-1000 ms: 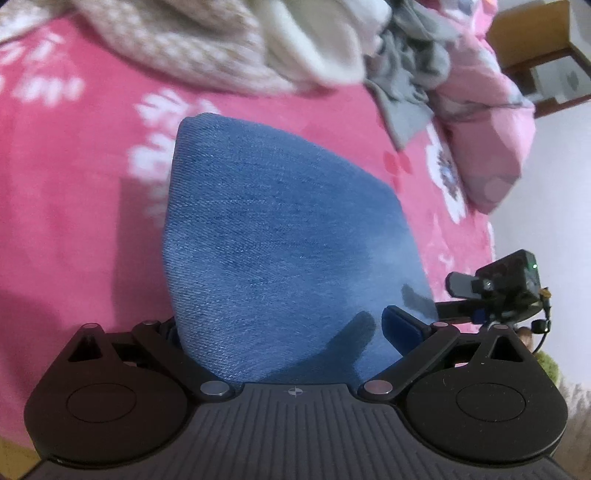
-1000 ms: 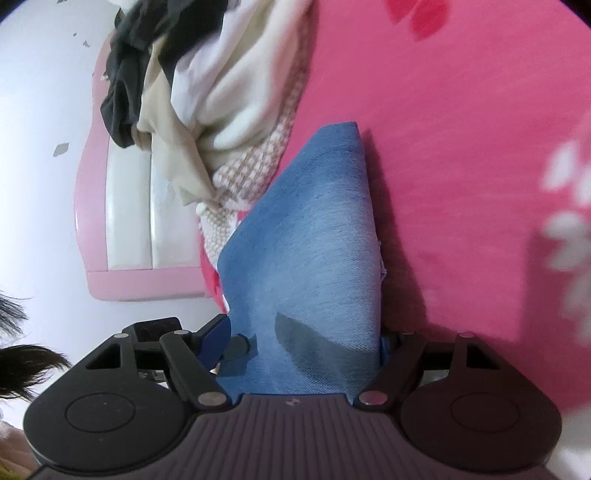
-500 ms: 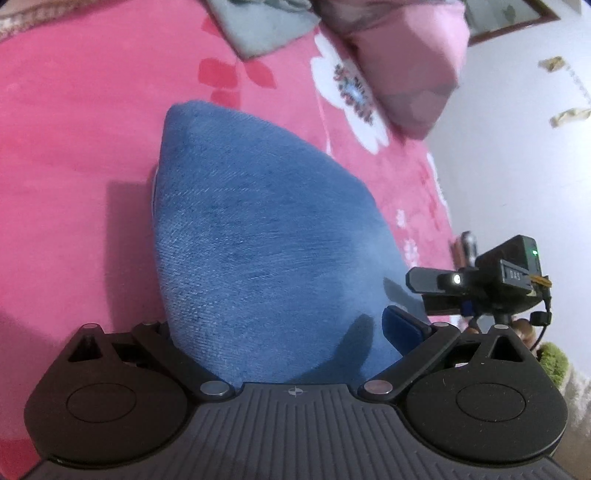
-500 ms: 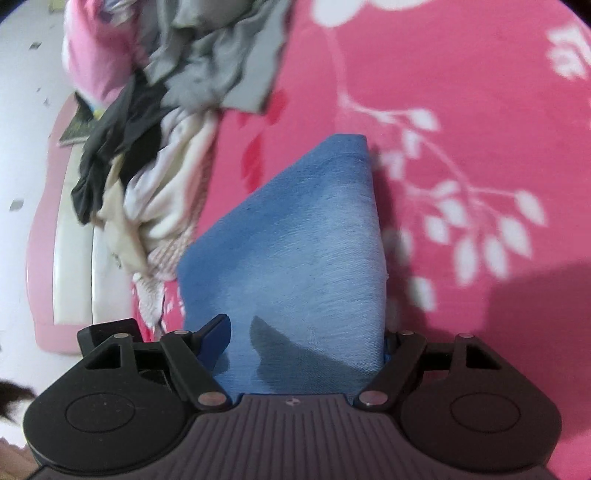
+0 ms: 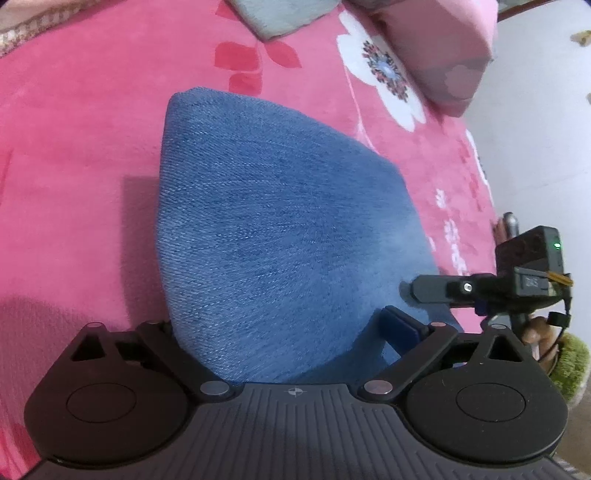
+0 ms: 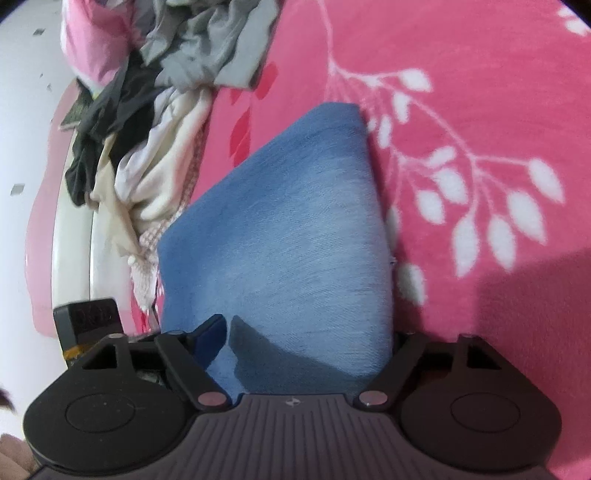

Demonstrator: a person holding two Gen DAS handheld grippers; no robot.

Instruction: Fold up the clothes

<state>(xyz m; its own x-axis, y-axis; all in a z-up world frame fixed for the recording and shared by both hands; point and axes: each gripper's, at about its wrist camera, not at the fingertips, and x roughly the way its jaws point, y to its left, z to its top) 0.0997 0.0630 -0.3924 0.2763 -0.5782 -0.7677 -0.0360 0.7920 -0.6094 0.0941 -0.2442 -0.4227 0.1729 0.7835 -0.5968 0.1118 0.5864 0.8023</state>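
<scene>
Jeans look done: the folded jeans (image 5: 277,221) are a thick blue wedge lying on the pink bed cover (image 5: 74,147), centre of both views, with no leg or loose end sticking out. My left gripper (image 5: 284,323) has that bundle filling the whole gap. One finger is hidden behind the denim and the blue pad (image 5: 400,325) at lower right sits against it, so I read those jaws as clamped on the jeans, though the contact is only partly visible. My right gripper (image 6: 306,334) straddles the other end of the same bundle. Its jaws have just been opening, and the denim is between them. The blue pad (image 6: 212,332) at lower left shows a dark strip of shadow next to the cloth, so I judge it is no longer pressing and this side is letting go. It looks like the setting-down step for this item. What is left is plenty: a messy pile of clothes (image 6: 155,147) in black, cream, grey and a knit, at upper left of the right view against the headboard (image 6: 74,229), all unfolded. In the left view there is a grey garment (image 5: 273,14) at the top edge and a pink pillow (image 5: 436,48) at upper right. Containers: no basket, box or drawer is in view, and the laundry lies loose on the bed.
</scene>
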